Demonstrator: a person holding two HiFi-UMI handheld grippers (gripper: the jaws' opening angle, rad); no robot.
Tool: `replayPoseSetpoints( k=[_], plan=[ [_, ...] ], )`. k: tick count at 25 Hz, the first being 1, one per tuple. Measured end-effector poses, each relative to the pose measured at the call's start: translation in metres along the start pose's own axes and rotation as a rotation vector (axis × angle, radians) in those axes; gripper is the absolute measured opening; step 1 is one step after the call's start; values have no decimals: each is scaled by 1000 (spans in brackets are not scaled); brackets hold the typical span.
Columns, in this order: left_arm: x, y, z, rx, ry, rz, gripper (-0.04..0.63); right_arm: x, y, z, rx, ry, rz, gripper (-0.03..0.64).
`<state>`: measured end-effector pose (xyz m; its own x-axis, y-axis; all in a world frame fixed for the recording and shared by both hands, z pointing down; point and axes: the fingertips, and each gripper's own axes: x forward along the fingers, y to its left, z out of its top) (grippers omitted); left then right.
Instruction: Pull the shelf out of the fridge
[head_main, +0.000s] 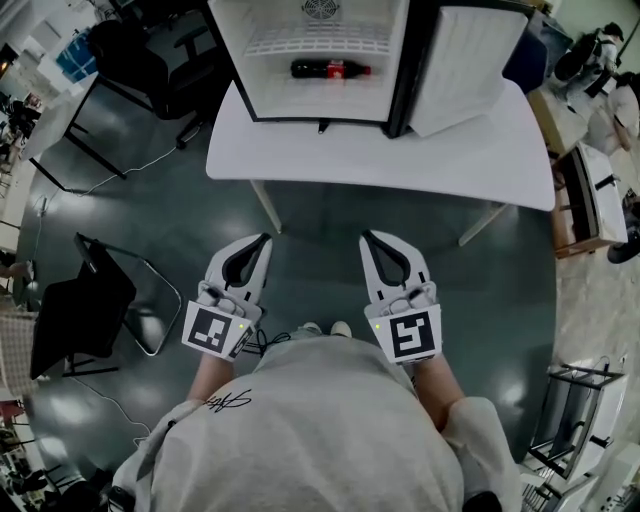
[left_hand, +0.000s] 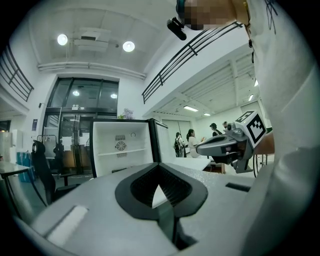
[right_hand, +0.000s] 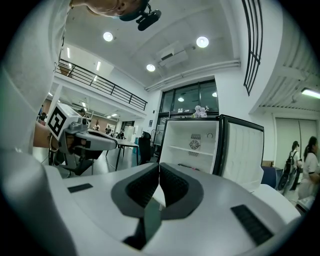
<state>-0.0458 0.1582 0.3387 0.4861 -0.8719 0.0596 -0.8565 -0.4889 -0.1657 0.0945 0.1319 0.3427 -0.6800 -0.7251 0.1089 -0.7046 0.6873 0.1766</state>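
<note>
A small fridge stands open on a white table, its door swung out to the right. Inside, a white wire shelf spans the cabinet, and a cola bottle lies on the fridge floor below it. The shelf also shows in the left gripper view and as a white ledge in the right gripper view. My left gripper and right gripper are held side by side, well short of the table. Both are shut with nothing between the jaws.
A dark chair with a metal frame stands at the left on the grey floor. More desks and black chairs sit at the far left. A rack and people are at the right. The table's legs stand ahead of the grippers.
</note>
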Motion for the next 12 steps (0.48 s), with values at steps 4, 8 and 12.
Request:
replayPoseSetpoints(
  k=[4,8,12],
  plan=[
    [10,7,2,3,-8,-3,5,8,-5,-1,-7,7,-1,12],
    [18,9,4,-1,-10,-9,5,11,-13,-5,-12,19,-13,12],
    [21,9,2,-2,-5,-9,5,17,-13,-7,-19,-10,3,12]
  ],
)
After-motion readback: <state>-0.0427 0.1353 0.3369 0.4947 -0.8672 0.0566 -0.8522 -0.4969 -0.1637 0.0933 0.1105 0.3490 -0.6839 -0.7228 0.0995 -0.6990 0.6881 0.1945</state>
